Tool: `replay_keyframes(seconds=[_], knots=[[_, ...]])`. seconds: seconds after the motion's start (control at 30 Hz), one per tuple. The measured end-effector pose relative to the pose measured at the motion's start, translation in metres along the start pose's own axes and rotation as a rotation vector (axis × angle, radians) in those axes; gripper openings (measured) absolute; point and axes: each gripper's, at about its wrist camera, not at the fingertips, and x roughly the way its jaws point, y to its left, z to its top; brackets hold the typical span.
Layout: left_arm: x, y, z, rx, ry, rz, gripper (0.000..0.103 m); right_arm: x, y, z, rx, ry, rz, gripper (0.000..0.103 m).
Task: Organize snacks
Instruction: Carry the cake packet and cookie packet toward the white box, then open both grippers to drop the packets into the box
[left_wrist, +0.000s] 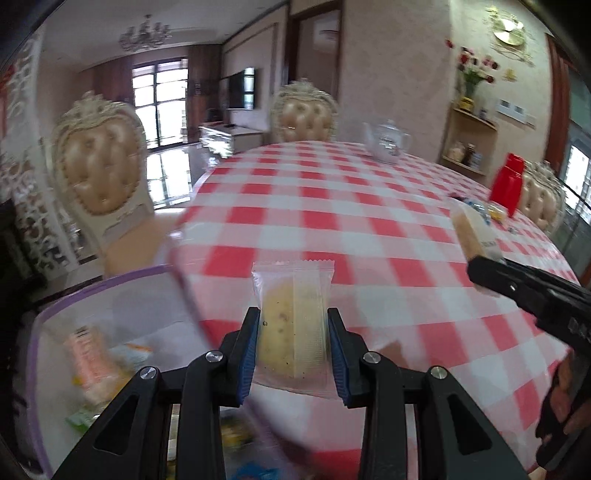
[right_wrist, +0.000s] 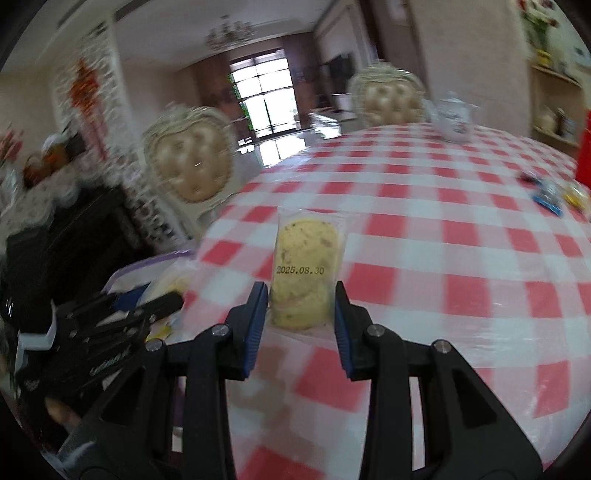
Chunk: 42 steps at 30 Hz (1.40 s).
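**A:** Clear plastic first, item one, nearest me: what sits in your left gripper (left_wrist: 291, 339)?

**B:** A wrapped biscuit (left_wrist: 291, 325), pale and speckled, sealed in a transparent pouch. My left jaws are clamped on its two sides, crimped end pointing away, so the pouch stands free above the cloth and I can carry it without crushing the face.

**A:** Item two?

**B:** My right gripper (right_wrist: 301, 314), closed on a second wrapped biscuit (right_wrist: 304, 269), date stamp facing me. Same side-on hold, same reason.

**A:** Item three, just beside on the left?

**B:** A white bin (left_wrist: 110, 295) with a lilac rim at the table's edge, low on my left. Other packets (left_wrist: 92, 365) already lie inside, blurred. I judge it the collecting place, and both biscuits are held up near it for dropping in.

**A:** Further out?

**B:** Red-and-white checked tablecloth (left_wrist: 332, 206), bare in the middle. Then loose small sweets (right_wrist: 550, 197) far right, still unsorted, beside a red container (left_wrist: 508, 184).

**A:** Farthest?

**B:** A white teapot (left_wrist: 388, 142) at the far edge.
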Motion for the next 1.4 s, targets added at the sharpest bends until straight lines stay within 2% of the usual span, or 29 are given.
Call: replay_keyframes(seconds=[0.17,0.6,0.67,0.7,0.73,0.77,0.8,0.83,0.9,0.97,1.03,1.13,1.2,1.3,1.33,1.4], knots=[[-0.007,0.04,-0.006,-0.043,-0.009,0.066,0.036,0.016,0.048,-0.008,-0.099,0.036,0.095,0.039],[-0.016,0.124,-0.016,-0.141,-0.011,0.264,0.036,0.057,0.138,-0.047,-0.298,0.156,0.236,0.039],[-0.018,0.128,-0.016,-0.151,-0.015,0.298,0.037,0.061,0.149,-0.053,-0.327,0.185,0.284,0.041],[-0.021,0.131,-0.016,-0.163,-0.022,0.327,0.037,0.064,0.154,-0.056,-0.334,0.205,0.336,0.041],[-0.023,0.133,-0.015,-0.171,-0.03,0.362,0.039,0.064,0.156,-0.057,-0.331,0.206,0.359,0.046],[-0.026,0.134,-0.014,-0.171,-0.04,0.404,0.04,0.064,0.155,-0.057,-0.329,0.203,0.372,0.053],[-0.028,0.134,-0.013,-0.168,-0.048,0.427,0.049,0.062,0.152,-0.056,-0.329,0.192,0.37,0.056],[-0.029,0.132,-0.011,-0.167,-0.053,0.437,0.064,0.06,0.149,-0.054,-0.326,0.178,0.364,0.057],[-0.034,0.128,-0.01,-0.167,-0.073,0.463,0.078,0.054,0.135,-0.049,-0.295,0.152,0.352,0.057],[-0.034,0.122,-0.007,-0.16,-0.078,0.468,0.08,0.05,0.121,-0.044,-0.257,0.135,0.343,0.057],[-0.03,0.111,-0.003,-0.153,-0.065,0.455,0.082,0.042,0.1,-0.04,-0.218,0.112,0.318,0.058],[-0.021,0.083,0.005,-0.144,-0.029,0.387,0.082,0.028,0.065,-0.034,-0.174,0.084,0.277,0.066],[-0.006,0.049,0.013,-0.125,0.013,0.278,0.082,0.018,0.036,-0.029,-0.146,0.058,0.221,0.071],[0.02,-0.014,0.027,-0.043,0.078,0.116,0.082,-0.002,-0.017,-0.027,-0.095,0.024,0.107,0.074],[0.027,-0.032,0.031,-0.019,0.093,0.072,0.082,-0.009,-0.04,-0.028,-0.072,0.018,0.057,0.076],[0.046,-0.08,0.04,0.045,0.126,-0.062,0.082,-0.021,-0.089,-0.029,-0.014,0.022,-0.036,0.076]])
